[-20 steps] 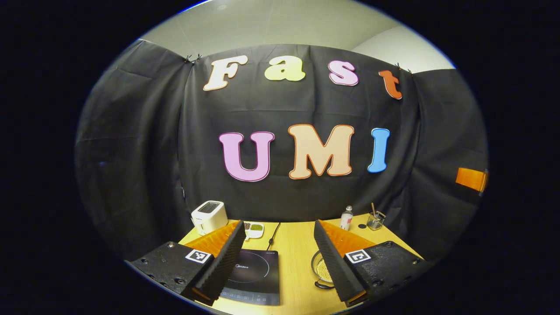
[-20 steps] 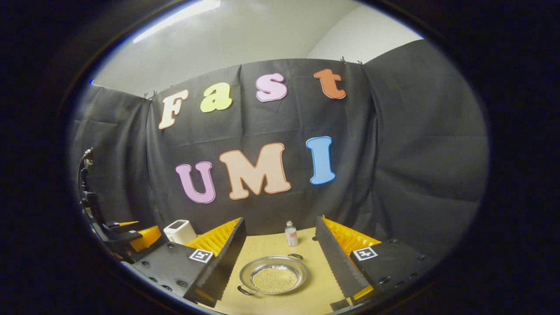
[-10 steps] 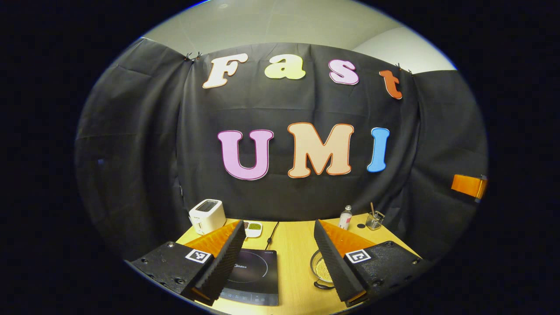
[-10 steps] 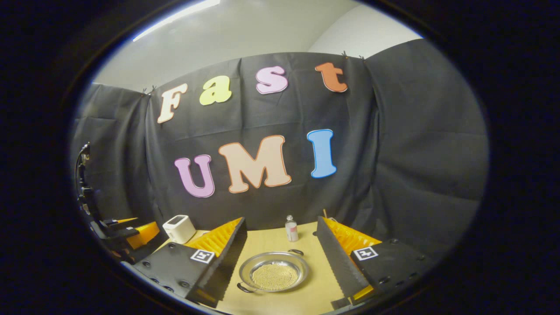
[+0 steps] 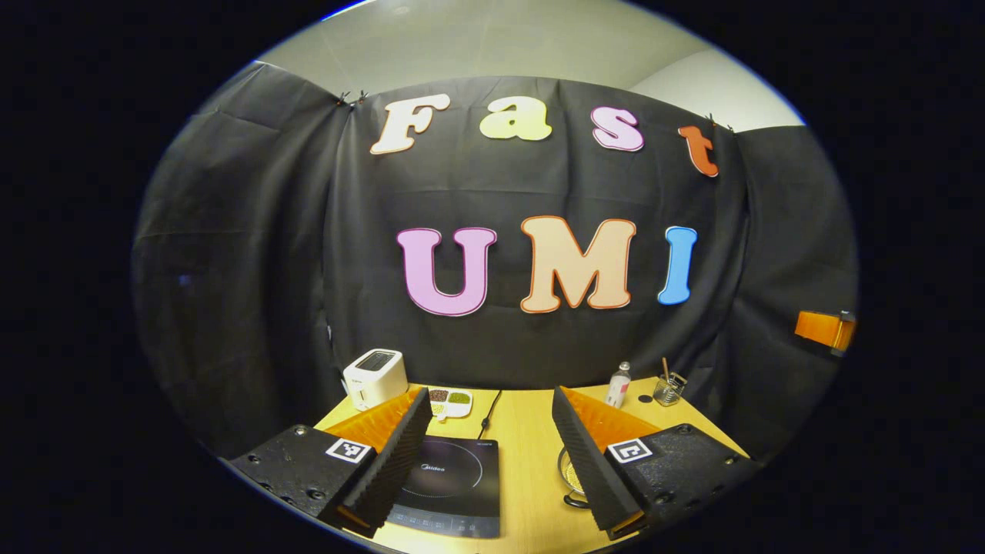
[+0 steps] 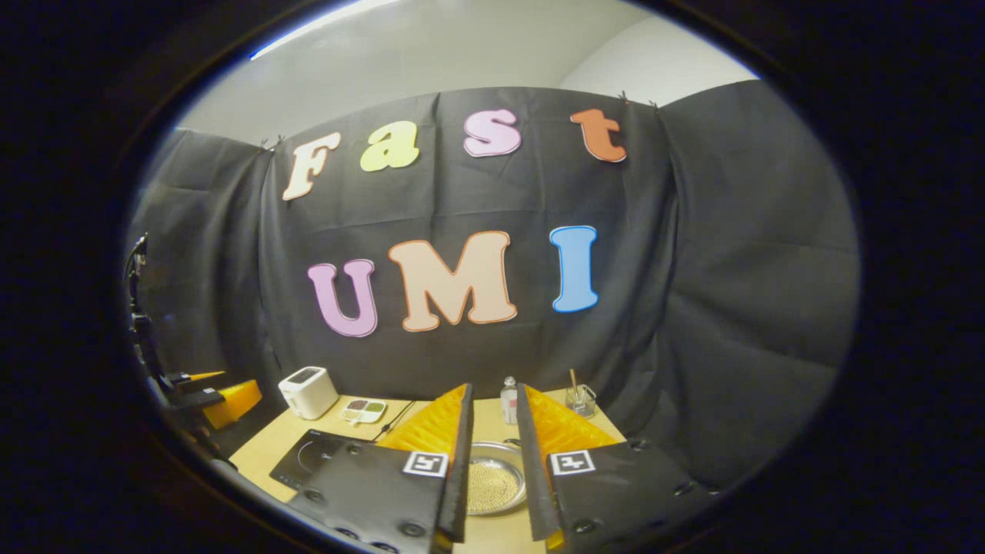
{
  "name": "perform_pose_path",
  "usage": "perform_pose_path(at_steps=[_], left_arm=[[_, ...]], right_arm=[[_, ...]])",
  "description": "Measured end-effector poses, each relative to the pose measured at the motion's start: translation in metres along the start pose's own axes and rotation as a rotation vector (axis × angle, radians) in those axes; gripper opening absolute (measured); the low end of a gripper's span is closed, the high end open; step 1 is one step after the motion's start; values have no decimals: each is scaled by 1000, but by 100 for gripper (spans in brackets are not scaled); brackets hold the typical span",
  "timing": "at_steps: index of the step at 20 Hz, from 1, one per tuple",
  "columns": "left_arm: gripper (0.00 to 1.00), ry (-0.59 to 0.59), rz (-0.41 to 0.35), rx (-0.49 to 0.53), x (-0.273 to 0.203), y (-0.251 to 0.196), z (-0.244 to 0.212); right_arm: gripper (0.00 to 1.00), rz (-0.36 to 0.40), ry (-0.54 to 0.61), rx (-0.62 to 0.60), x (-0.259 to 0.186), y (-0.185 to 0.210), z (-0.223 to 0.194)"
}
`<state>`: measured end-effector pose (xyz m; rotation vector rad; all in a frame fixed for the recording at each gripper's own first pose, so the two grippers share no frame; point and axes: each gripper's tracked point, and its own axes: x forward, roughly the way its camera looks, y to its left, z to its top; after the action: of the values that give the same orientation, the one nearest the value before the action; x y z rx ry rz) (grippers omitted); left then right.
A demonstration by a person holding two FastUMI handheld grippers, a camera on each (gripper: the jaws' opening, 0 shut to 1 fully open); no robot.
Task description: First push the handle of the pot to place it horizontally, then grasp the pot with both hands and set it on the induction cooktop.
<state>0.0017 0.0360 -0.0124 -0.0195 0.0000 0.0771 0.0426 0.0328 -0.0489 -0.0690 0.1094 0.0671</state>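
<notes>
Now the tricky bit: nudging the handle without skating the pot away

Right, both grippers hang above the wooden table (image 6: 262, 450), nothing touched yet. Biggest worry from where I stand: the pot (image 6: 492, 483) is a shallow metal thing full of small pale grains, and a shove on its dark loop handle (image 5: 573, 502) may slide the whole pot or spill grains instead of turning it. The bottle (image 6: 509, 402) at frame centre behind it could get knocked too.

Right gripper (image 6: 490, 492), low centre of the right gripper view: fingers drawn close, a narrow gap left, pinching nothing, pot seen through the slot.

Left gripper (image 5: 492, 469), bottom of the left gripper view: fingers spread wide, empty, with the induction cooktop (image 5: 454, 485) lying between them and the pot peeking at the lower right, beside the right-hand finger
</notes>
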Motion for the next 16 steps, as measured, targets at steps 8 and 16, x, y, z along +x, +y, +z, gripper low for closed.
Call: perform_pose_path(at_steps=[8, 16], left_arm=[[96, -5, 93, 7, -7, 26, -1], [93, 27, 176, 5, -12, 49, -16]], right_arm=[[2, 117, 158, -4, 28, 35, -61], [0, 196, 531, -21, 41, 50, -208]])
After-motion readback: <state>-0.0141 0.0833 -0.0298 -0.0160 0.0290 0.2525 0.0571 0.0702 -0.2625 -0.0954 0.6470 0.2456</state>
